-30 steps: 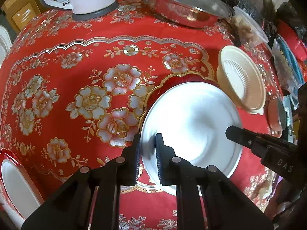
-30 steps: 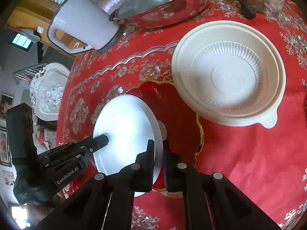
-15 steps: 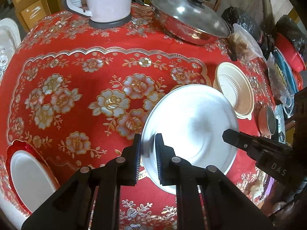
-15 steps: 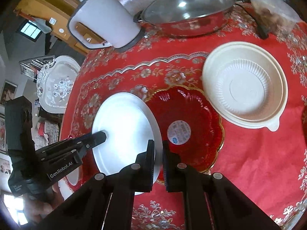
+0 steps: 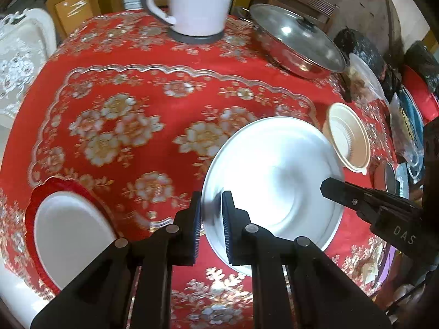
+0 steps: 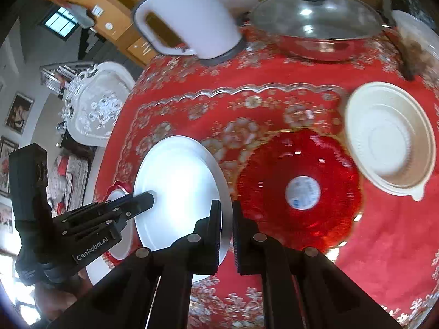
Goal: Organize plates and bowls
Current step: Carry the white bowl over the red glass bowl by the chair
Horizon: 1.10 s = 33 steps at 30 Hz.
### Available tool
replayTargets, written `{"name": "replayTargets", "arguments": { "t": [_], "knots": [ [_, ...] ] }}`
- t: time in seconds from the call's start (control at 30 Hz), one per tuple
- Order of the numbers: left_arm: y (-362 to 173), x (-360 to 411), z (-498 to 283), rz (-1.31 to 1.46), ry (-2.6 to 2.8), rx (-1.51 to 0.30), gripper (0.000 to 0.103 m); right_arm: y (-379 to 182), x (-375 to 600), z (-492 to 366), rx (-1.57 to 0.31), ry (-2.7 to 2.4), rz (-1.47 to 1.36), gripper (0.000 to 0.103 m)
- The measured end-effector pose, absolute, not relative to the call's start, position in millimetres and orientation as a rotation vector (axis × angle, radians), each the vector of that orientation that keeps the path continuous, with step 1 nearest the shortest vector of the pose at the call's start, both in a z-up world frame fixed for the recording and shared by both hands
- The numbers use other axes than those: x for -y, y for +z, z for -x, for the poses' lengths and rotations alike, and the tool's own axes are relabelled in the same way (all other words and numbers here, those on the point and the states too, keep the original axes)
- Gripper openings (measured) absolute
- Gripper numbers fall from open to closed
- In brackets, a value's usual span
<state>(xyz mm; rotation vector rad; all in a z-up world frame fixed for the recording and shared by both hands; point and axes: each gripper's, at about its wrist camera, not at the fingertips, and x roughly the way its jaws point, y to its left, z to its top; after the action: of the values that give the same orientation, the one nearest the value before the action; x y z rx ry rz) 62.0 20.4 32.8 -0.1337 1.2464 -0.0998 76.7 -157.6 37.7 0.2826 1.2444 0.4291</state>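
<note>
- My left gripper (image 5: 210, 219) is clamped on the near-left rim of the white plate (image 5: 274, 181), one finger above and one beneath, and my right gripper (image 6: 226, 227) pinches the opposite rim the same way.
- The white plate hangs between my two grippers, held up off the red floral tablecloth (image 5: 131, 104), tilted a little.
- Right view: just beside the plate, lying on the cloth, the red glass dish (image 6: 299, 189) with its gold scalloped edge and a round sticker in the middle.
- Further right, apart from that dish, the cream plastic bowl (image 6: 389, 142) sits upright on the cloth.
- Left view, at the near-left table edge: another white plate nested in a second red dish (image 5: 41, 200).
- Far side of the table: a white kettle (image 5: 194, 0) on its grey base, and next to it a steel pan with a glass lid (image 5: 299, 41).
</note>
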Motion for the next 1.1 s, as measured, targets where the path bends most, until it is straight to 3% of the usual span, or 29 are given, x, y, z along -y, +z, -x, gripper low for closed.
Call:
{"name": "replayTargets", "arguments": {
  "t": [0.7,1.1],
  "knots": [
    [23.6,-186.8,12.0,0.265,0.211,-1.245,0.012,22.5,-40.7,-59.1,-1.315,0.721,-0.071,0.011],
    [-11.4,-216.9,31.2,0.311,0.259,-1.296,0.013,-8.1,-85.6,-42.5,-1.35,0.722,0.045,0.012]
  ]
}}
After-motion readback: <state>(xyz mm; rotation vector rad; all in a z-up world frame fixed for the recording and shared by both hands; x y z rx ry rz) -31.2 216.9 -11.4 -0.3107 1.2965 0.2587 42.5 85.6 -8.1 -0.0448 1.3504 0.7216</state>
